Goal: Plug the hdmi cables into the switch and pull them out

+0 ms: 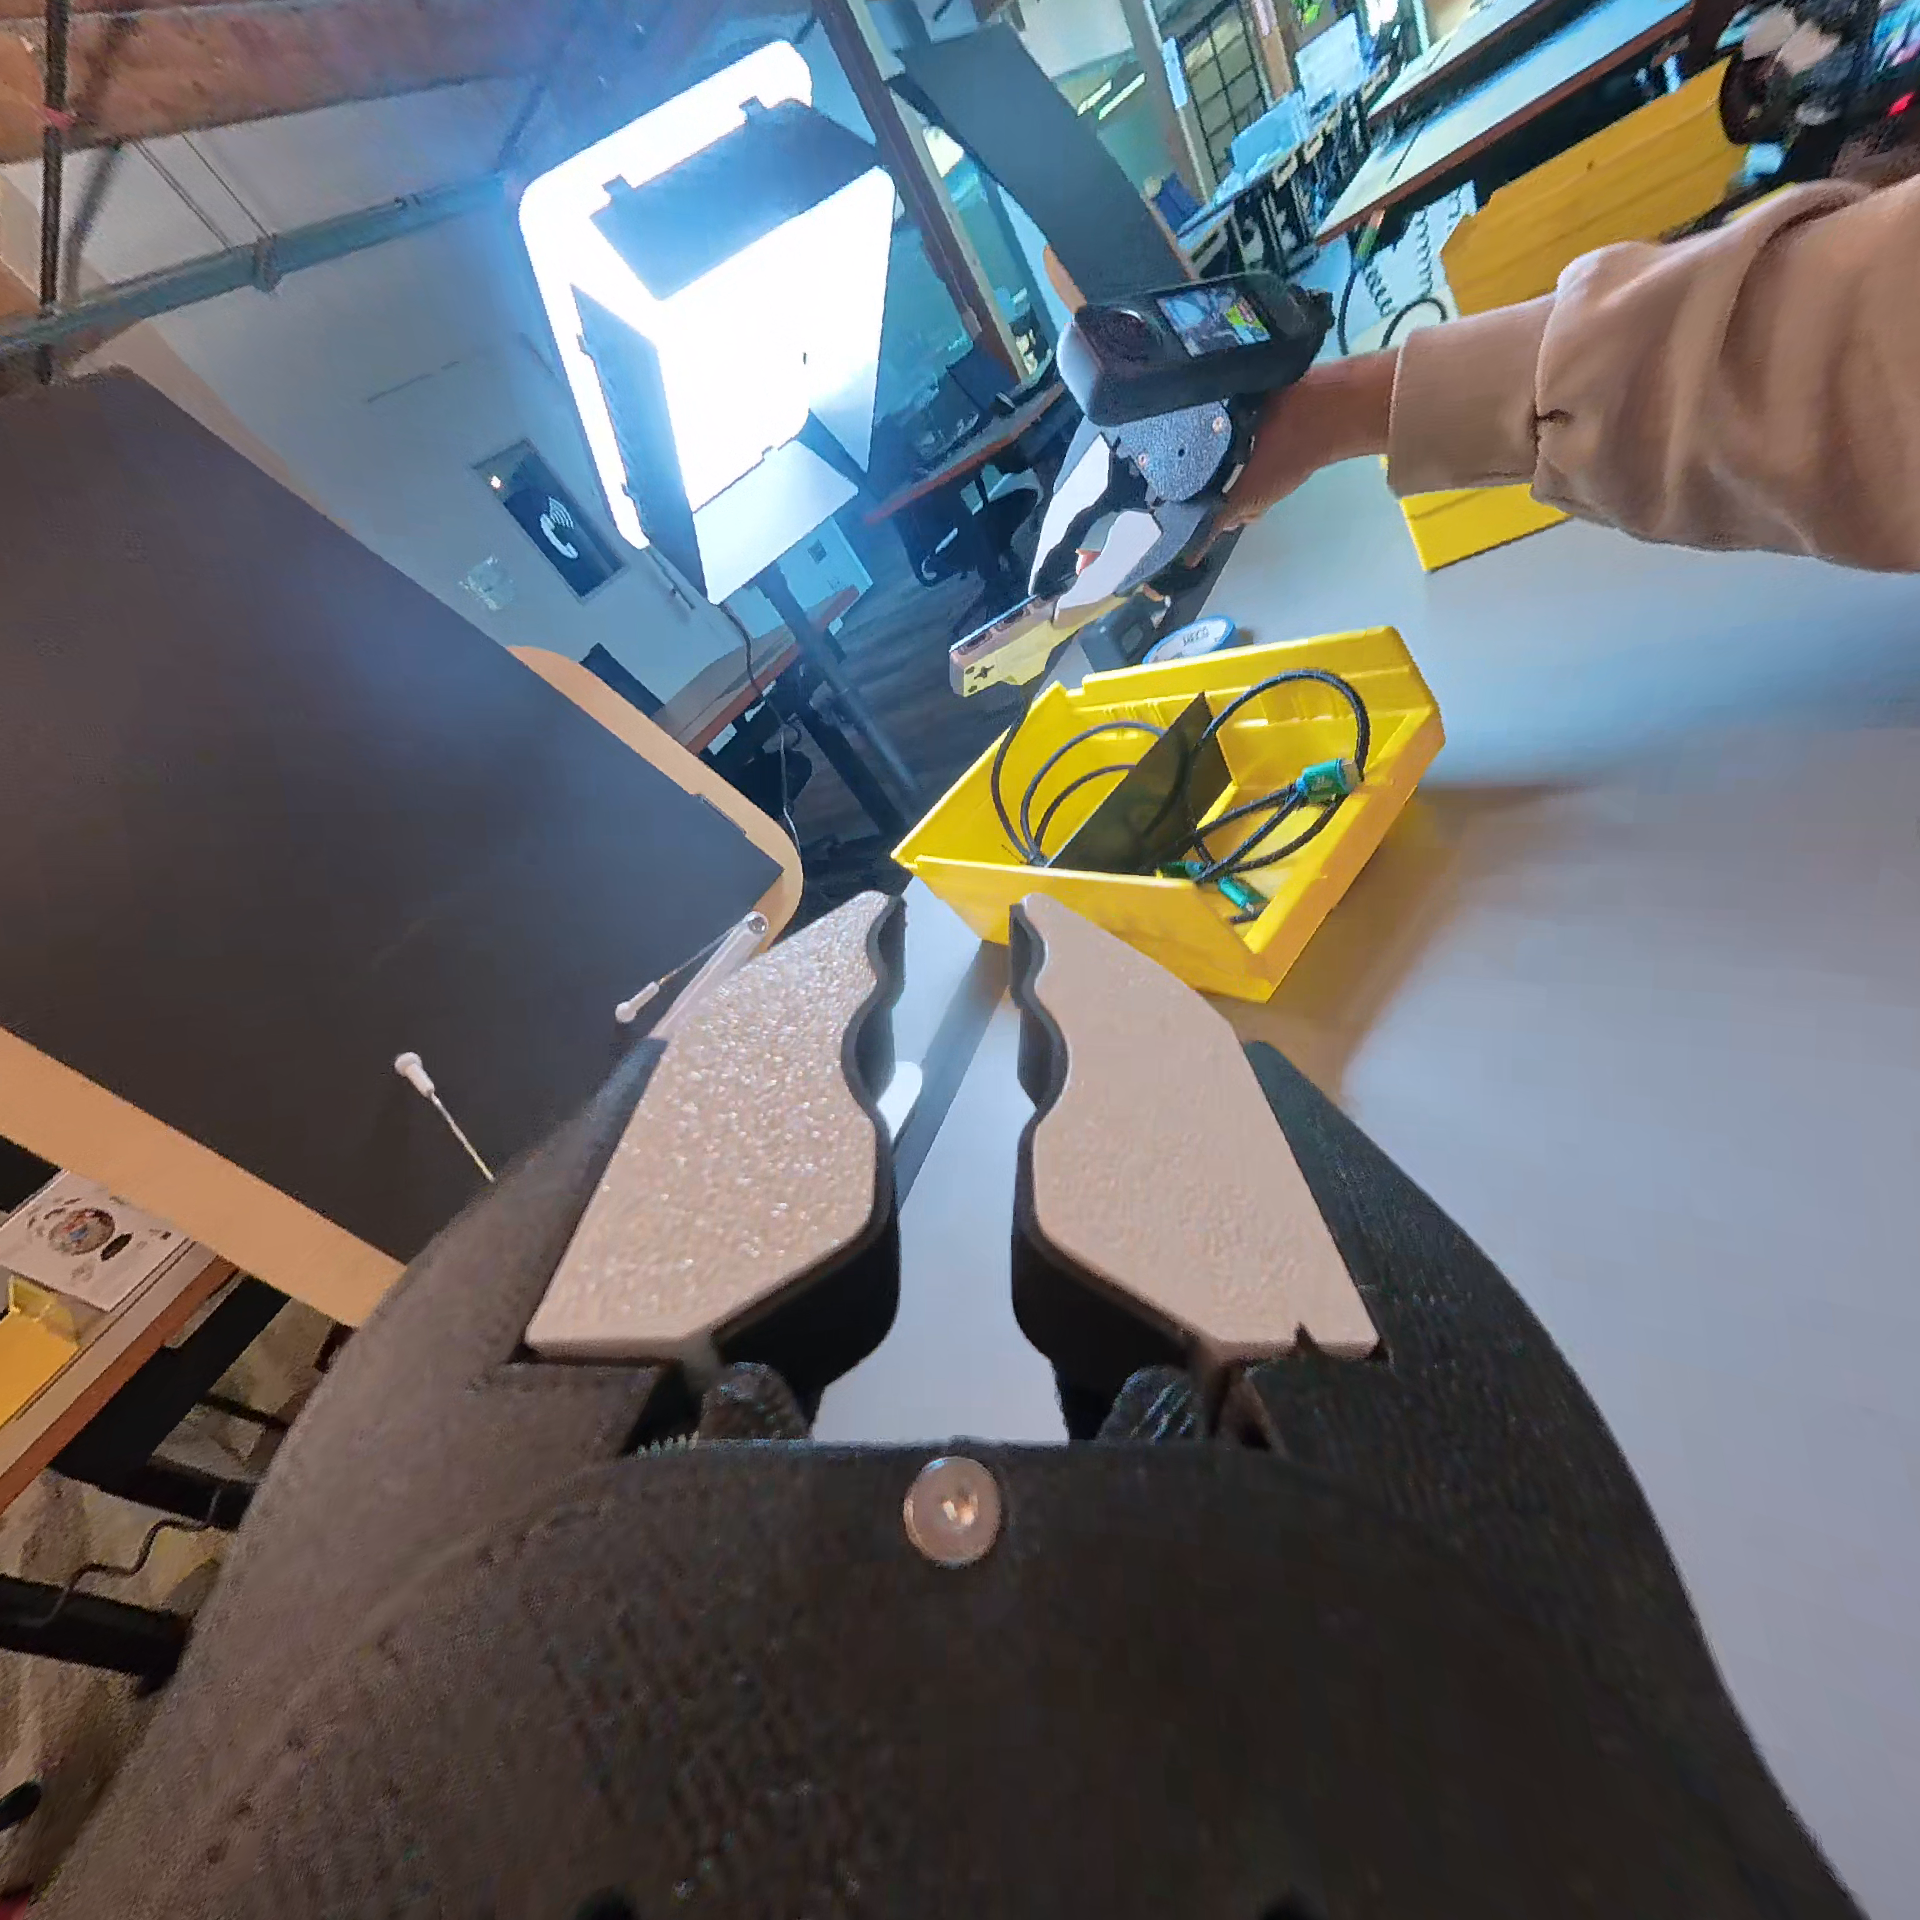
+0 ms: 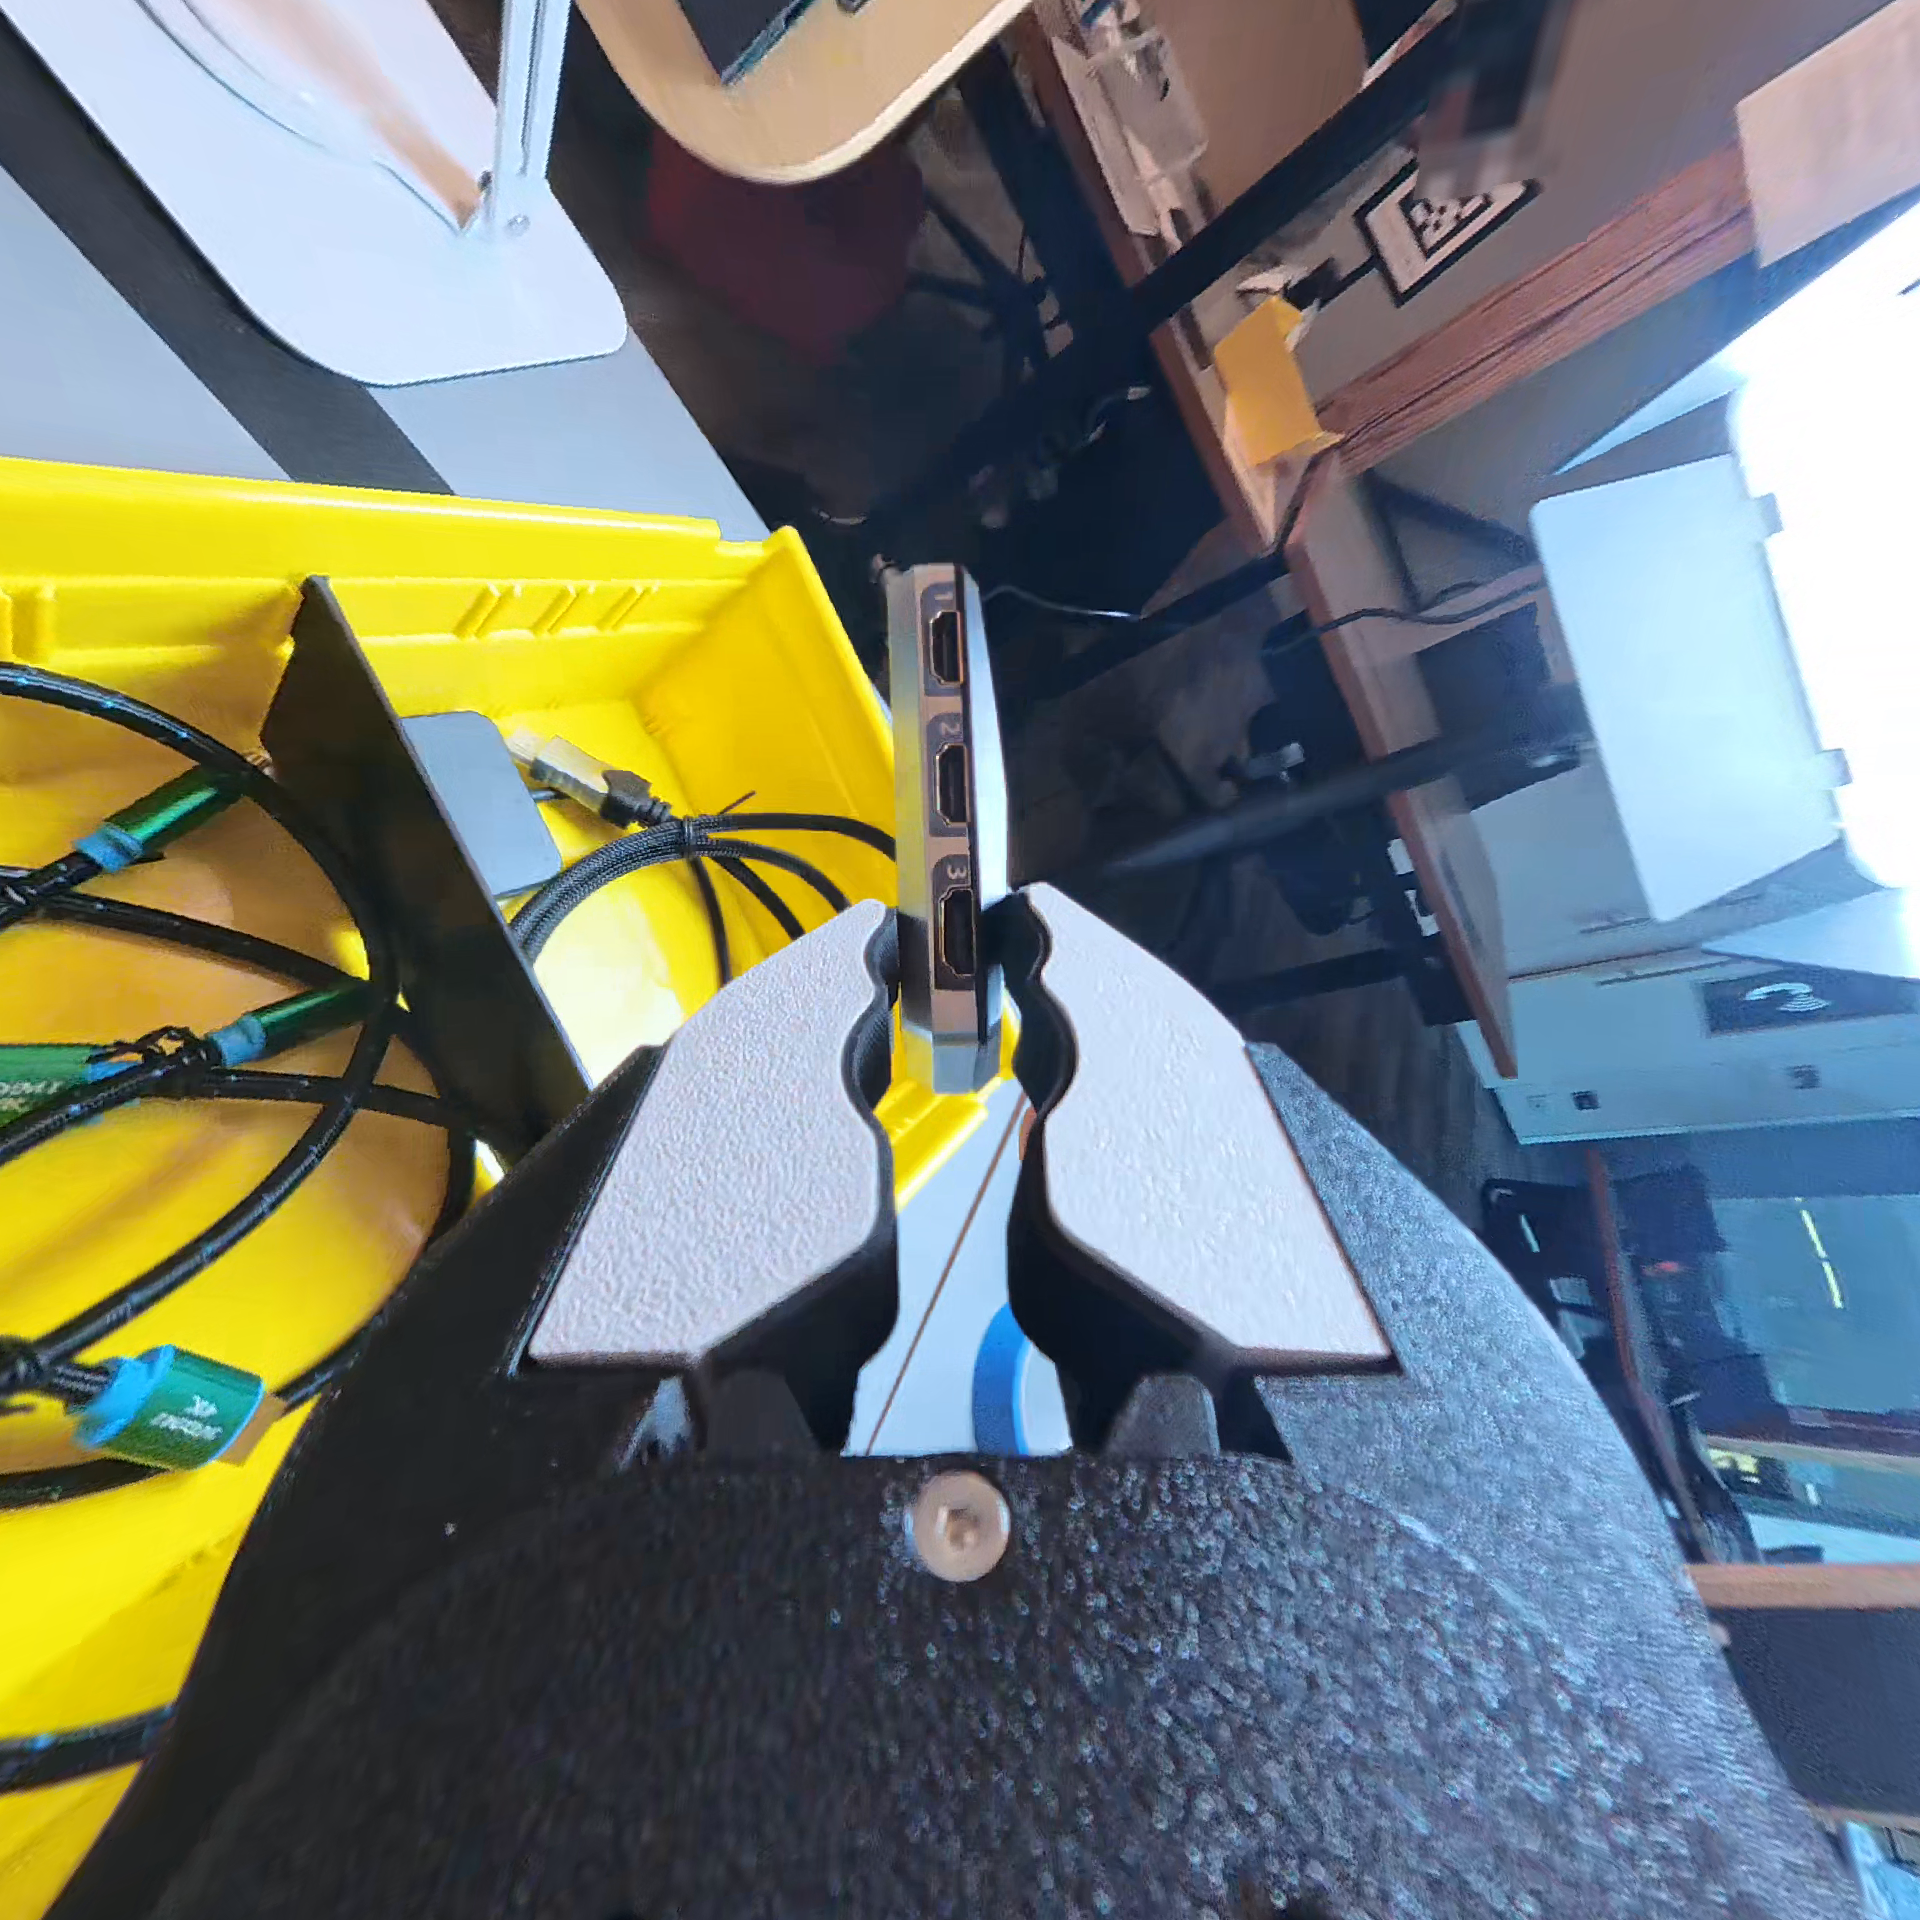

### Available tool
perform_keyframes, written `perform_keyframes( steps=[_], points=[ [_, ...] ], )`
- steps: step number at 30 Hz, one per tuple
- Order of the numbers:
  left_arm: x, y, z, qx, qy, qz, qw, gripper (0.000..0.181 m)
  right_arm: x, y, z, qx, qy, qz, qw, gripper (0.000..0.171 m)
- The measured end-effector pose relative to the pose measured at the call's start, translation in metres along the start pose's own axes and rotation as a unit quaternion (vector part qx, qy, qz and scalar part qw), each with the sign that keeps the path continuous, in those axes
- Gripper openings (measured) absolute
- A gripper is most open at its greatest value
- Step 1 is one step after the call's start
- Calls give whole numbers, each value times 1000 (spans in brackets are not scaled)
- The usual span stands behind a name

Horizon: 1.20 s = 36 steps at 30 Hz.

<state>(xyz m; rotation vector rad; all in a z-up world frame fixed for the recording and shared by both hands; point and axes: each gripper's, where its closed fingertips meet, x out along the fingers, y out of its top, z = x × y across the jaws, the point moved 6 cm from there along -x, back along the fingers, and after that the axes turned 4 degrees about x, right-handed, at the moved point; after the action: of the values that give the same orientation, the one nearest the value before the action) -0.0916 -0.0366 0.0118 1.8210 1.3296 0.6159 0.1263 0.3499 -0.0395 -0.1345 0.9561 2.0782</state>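
My right gripper (image 2: 951,920) is shut on the lower end of the HDMI switch (image 2: 940,727), a slim grey box with three empty ports facing me, held up beside the yellow bin (image 2: 623,613). In the bin lie black HDMI cables (image 2: 343,831) with green plugs (image 2: 177,1403), a black divider (image 2: 416,862), and a second grey box (image 2: 483,800) with a braided cable. My left gripper (image 1: 954,914) is open and empty above the table's near edge, short of the bin (image 1: 1091,914). The left wrist view shows the right gripper (image 1: 1049,603) holding the switch (image 1: 992,649) beyond the bin.
The grey table (image 1: 1558,1039) stretches to the right. A black panel (image 1: 312,779) stands at left, a bright studio light (image 1: 727,312) behind. A tape roll (image 1: 1195,639) lies past the bin. More yellow bins (image 1: 1590,197) sit far right. A sleeved arm (image 1: 1714,384) reaches in. There is about 40 centimeters between the tips of the two grippers.
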Motion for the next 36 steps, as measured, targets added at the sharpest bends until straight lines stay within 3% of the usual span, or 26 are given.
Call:
perform_keyframes(
  steps=[7, 13, 18, 22, 28, 31, 36],
  points=[
    [1, -28, 5, 10, -17, -70, 997, 18, 41, -9, -24, -18, 57, -74, 995, 20],
    [-12, -76, 15, 6, -36, -184, 982, 24, 67, -27, -59, -78, 88, -141, 983, 27],
    [-34, -117, 16, -17, -25, -263, 964, 31, 65, -19, -70, -69, 97, -114, 986, 27],
    [-51, -143, 18, -45, -28, -320, 946, 44, 55, -16, -74, -16, 140, -93, 986, 28],
    [-70, -180, 25, -63, -35, -399, 914, 57, 11, 6, -73, 75, 176, 27, 981, 32],
    [-79, -194, 29, -59, -40, -436, 897, 58, -16, 6, -83, 68, 203, 45, 976, 34],
    [-91, -220, 34, -24, -53, -506, 860, 52, -53, -9, -121, -9, 283, -8, 959, 39]
  ],
)
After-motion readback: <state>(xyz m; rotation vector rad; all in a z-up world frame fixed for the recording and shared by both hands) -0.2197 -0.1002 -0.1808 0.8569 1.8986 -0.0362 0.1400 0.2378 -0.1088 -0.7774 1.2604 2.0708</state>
